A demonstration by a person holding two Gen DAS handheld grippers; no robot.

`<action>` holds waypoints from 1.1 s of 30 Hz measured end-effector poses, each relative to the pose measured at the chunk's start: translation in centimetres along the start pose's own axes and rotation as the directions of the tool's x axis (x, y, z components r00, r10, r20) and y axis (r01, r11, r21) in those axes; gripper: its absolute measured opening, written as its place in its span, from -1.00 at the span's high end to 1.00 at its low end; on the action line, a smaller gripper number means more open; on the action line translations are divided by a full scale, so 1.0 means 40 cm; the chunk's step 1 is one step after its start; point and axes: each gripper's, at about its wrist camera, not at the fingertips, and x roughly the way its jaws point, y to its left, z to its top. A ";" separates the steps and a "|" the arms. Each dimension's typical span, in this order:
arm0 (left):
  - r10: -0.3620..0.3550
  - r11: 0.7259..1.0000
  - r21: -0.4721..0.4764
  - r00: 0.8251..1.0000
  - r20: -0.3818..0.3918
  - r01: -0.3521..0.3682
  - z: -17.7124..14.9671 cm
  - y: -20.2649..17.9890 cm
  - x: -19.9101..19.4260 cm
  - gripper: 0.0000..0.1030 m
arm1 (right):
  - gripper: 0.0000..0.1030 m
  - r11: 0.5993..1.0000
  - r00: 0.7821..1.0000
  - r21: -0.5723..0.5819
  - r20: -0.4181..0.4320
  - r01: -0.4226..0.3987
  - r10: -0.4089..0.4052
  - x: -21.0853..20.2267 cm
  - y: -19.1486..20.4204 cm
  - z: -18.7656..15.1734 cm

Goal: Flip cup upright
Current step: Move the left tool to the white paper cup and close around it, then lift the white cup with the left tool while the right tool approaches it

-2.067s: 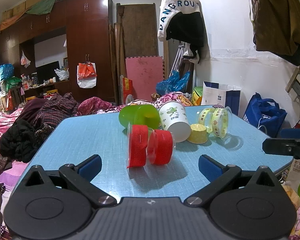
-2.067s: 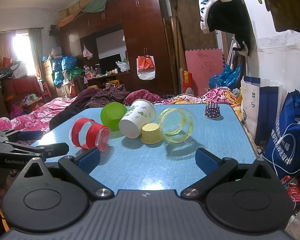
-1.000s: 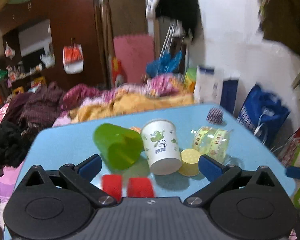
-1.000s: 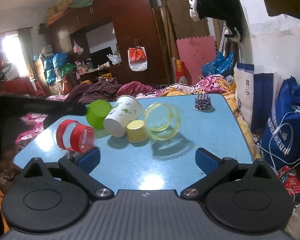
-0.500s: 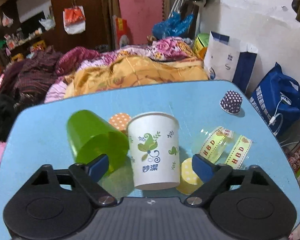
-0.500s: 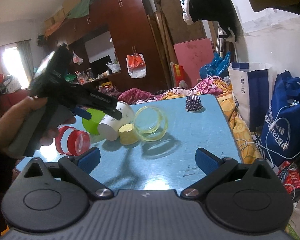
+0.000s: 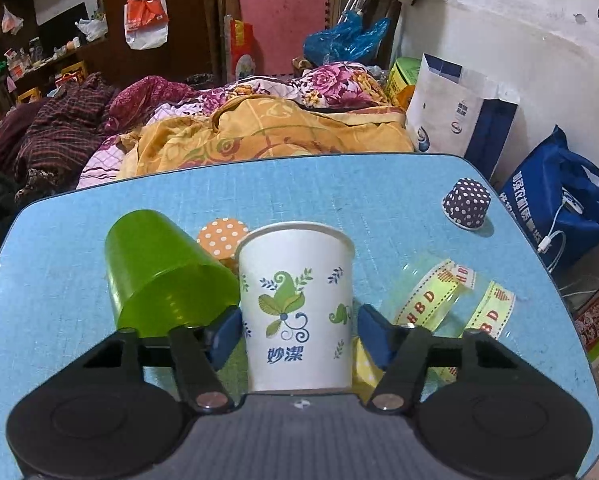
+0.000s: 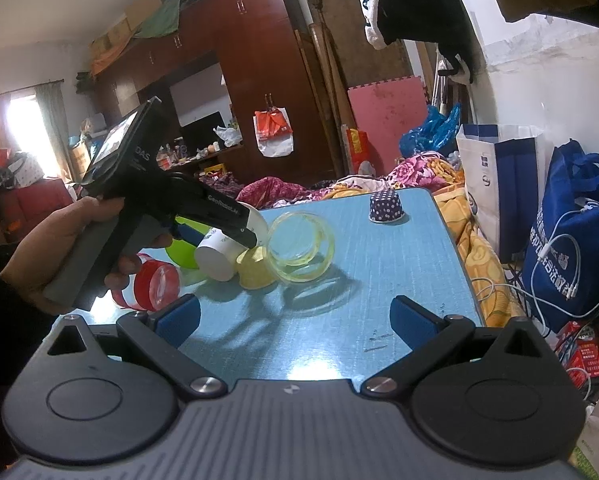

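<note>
White paper cup (image 7: 295, 304), blue fingers (image 7: 225, 334) flanking

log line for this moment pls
left hand-held gripper: closing around white paper cup, contact unclear | cup: on its side | right hand-held gripper: open, idle

"HBD" on clear cup (image 7: 451, 304) ribbon

A green cup (image 7: 161, 270) lies left of the left gripper's fingers, an orange dotted cup (image 7: 221, 236) behind it; a clear HBD cup (image 7: 453, 300) lies right, a yellow cup (image 8: 255, 270) beside it, a purple dotted cup (image 7: 466, 203) far right; red cup (image 8: 155, 284) near
</note>
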 end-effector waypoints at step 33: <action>-0.186 0.982 0.029 0.980 0.066 0.185 -0.257 -0.003 -0.180 -0.23 | -0.98 0.981 0.995 0.193 -0.097 0.020 -0.001 0.110 0.007 0.061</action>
